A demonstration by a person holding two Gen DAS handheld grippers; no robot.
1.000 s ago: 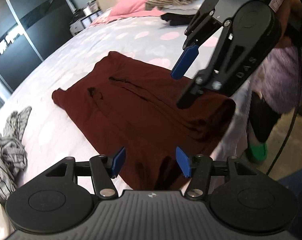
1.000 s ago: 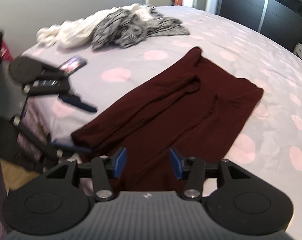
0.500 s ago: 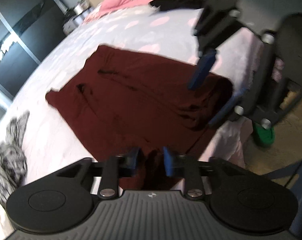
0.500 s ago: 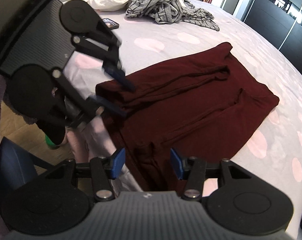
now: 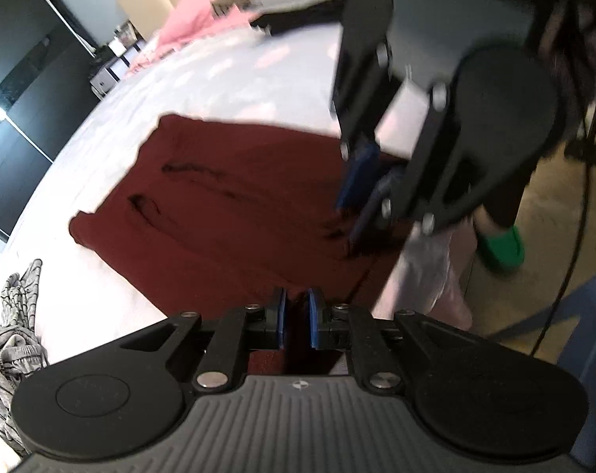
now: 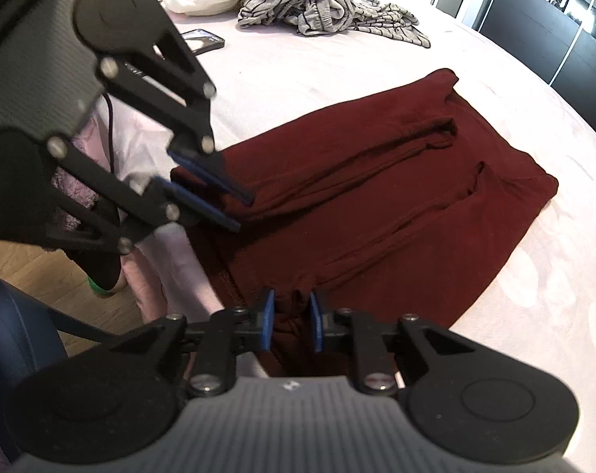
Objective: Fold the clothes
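At the bed's near edge, both tongs — left, right — were closing on the maroon garment's hem (cloth between each pair of pads).

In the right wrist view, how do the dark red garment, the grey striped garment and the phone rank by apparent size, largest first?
1. Dark red garment, by far the largest.
2. Grey striped garment, which lies farther from the camera, so it may look smaller than it is.
3. Phone, the smallest, partly hidden by the left claw.
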